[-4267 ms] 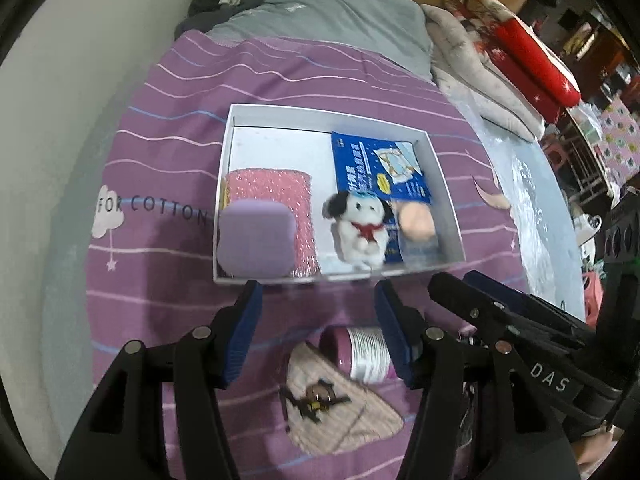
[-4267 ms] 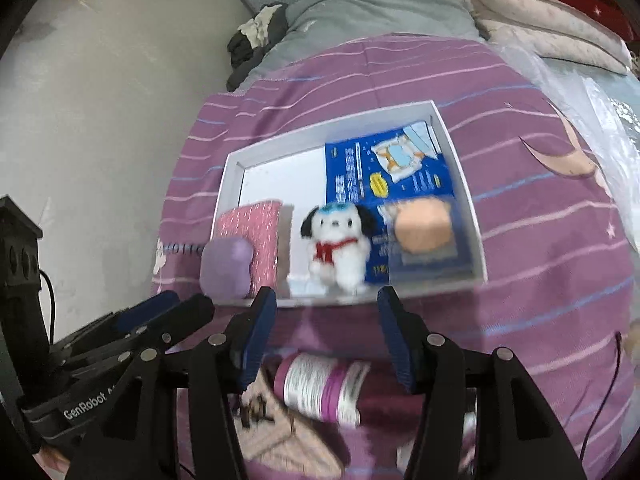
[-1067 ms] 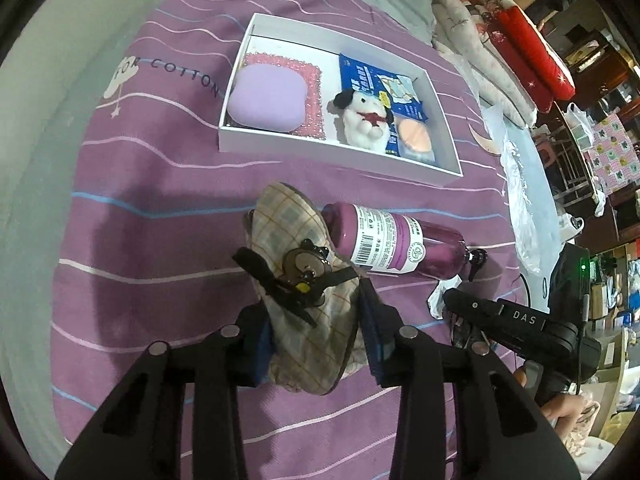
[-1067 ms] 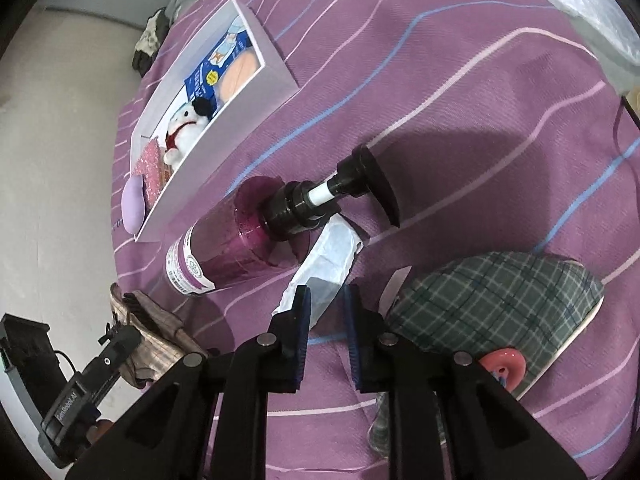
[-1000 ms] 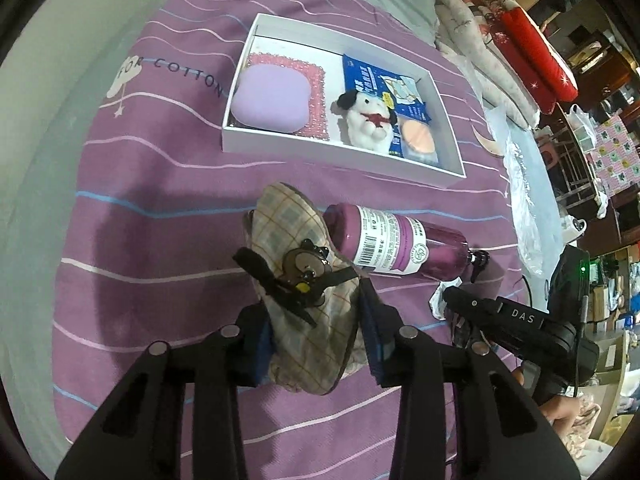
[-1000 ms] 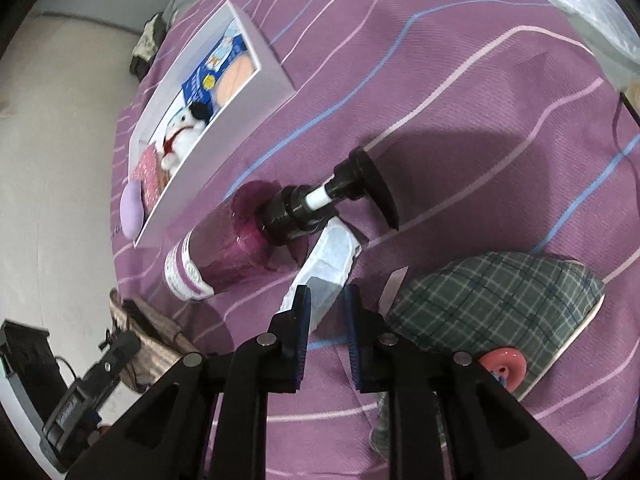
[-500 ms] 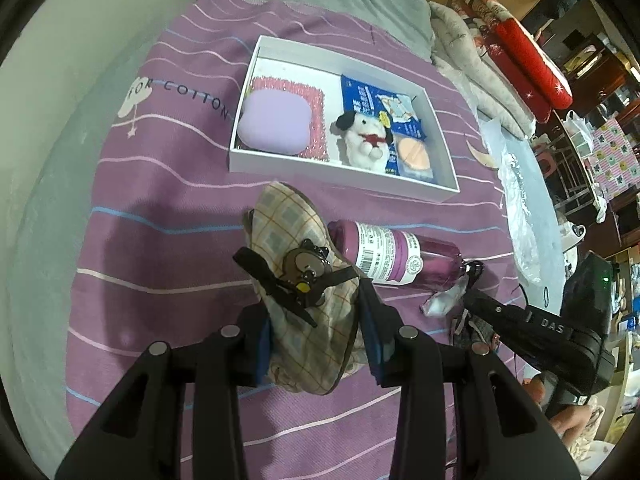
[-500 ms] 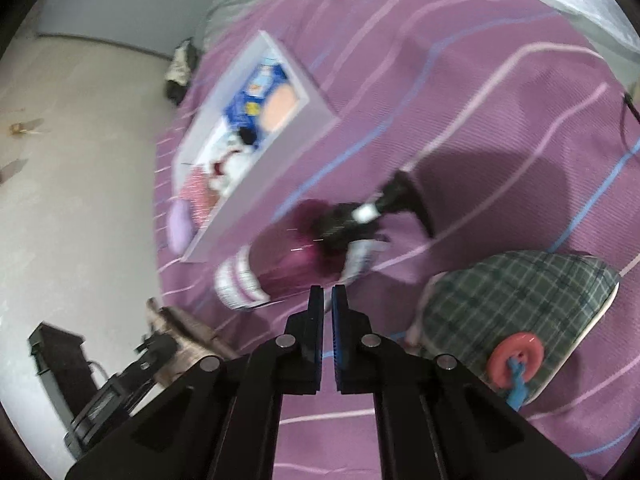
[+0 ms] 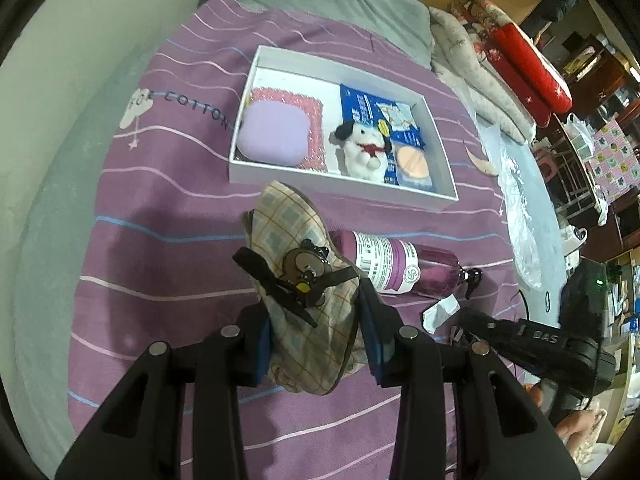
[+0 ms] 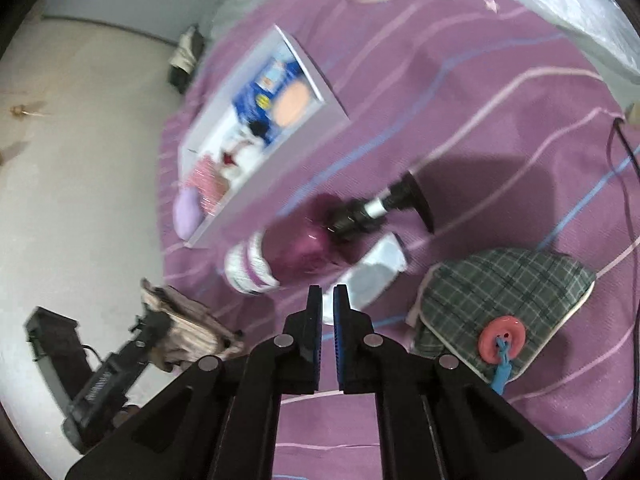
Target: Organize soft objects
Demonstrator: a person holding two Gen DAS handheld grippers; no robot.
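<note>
My left gripper (image 9: 316,320) is shut on the heel end of a beige plaid slipper (image 9: 288,220) with a brown bear ornament, in front of the white box (image 9: 340,188). The box holds a lilac cushion (image 9: 274,134), a plush dog (image 9: 362,148), a blue packet and a peach puff. My right gripper (image 10: 328,300) pinches the near end of a small white packet (image 10: 372,272) beside the purple pump bottle (image 10: 296,248); its jaws are opening slightly, with the packet between the pads. A green plaid slipper (image 10: 508,292) with a pink button lies to the right.
Everything lies on a purple striped bedsheet (image 9: 160,280). The bottle (image 9: 392,266) lies on its side between the beige slipper and the right gripper (image 9: 460,316). Grey bedding and folded quilts are piled beyond the box. A black cable (image 10: 624,184) runs along the right edge.
The right gripper's jaws came together around the end of the white packet, and its view tilted up toward the box. The left gripper kept its hold on the beige slipper.
</note>
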